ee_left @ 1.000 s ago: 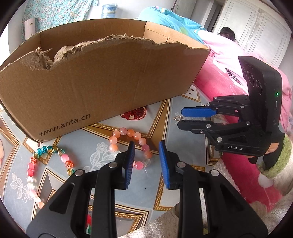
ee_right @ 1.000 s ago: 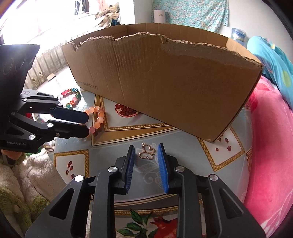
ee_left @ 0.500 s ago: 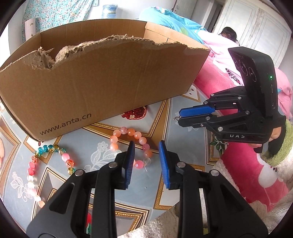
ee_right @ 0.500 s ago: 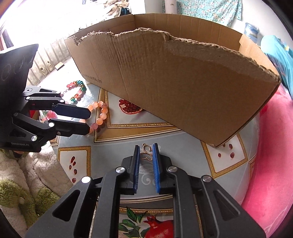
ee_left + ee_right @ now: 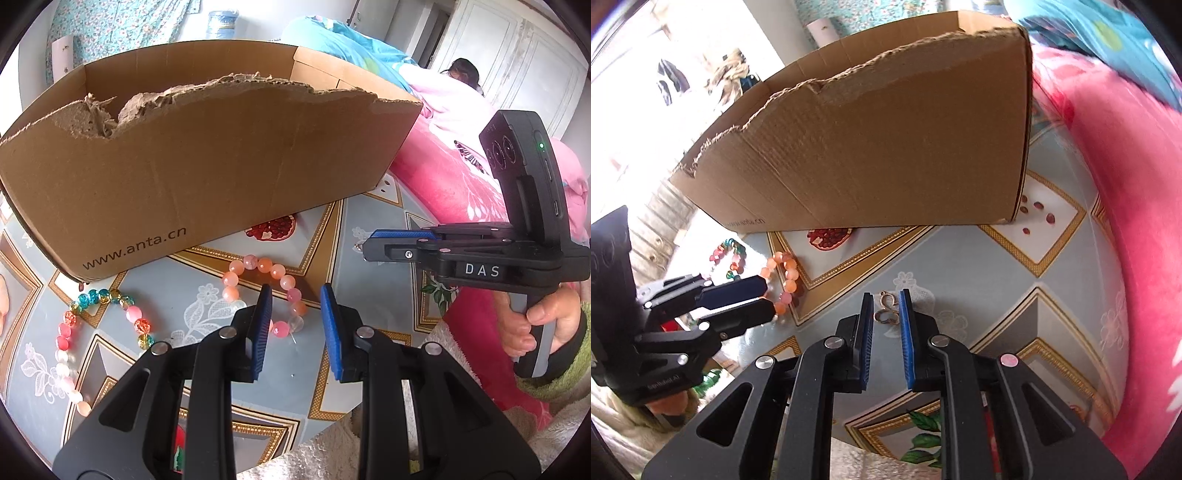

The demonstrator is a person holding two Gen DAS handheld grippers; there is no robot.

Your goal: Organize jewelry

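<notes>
1. right gripper (image 5: 886,317): the jaws stand narrowly apart, one on each side of the gold pendant (image 5: 886,309). whether the pads press on it cannot be told from the right wrist view; treat it as not yet secured.
2. left gripper (image 5: 295,328): the jaws stand apart with nothing between the pads. it hangs above the pink bead bracelet (image 5: 264,291).
3. location of items: the pendant lies flat on the patterned tabletop (image 5: 1015,295), in front of the cardboard box (image 5: 886,147). the pink bead bracelet lies near the box front. the multicolour bead strand (image 5: 74,332) lies to the left of the bracelet in the left wrist view.
4. handling, pendant (judgement): thin looped metal, very light, stiff, smooth. it lies almost flush with the surface and is likely to slip or flip under the pads. take hold across the two loops at the middle, pads low to the tabletop.
5. handling, bracelet (judgement): round glossy beads on a cord, limp, and they roll. pinch across one side of the ring, between two beads.
6. risk: a pendant gripped by an edge may drop before the box.
</notes>
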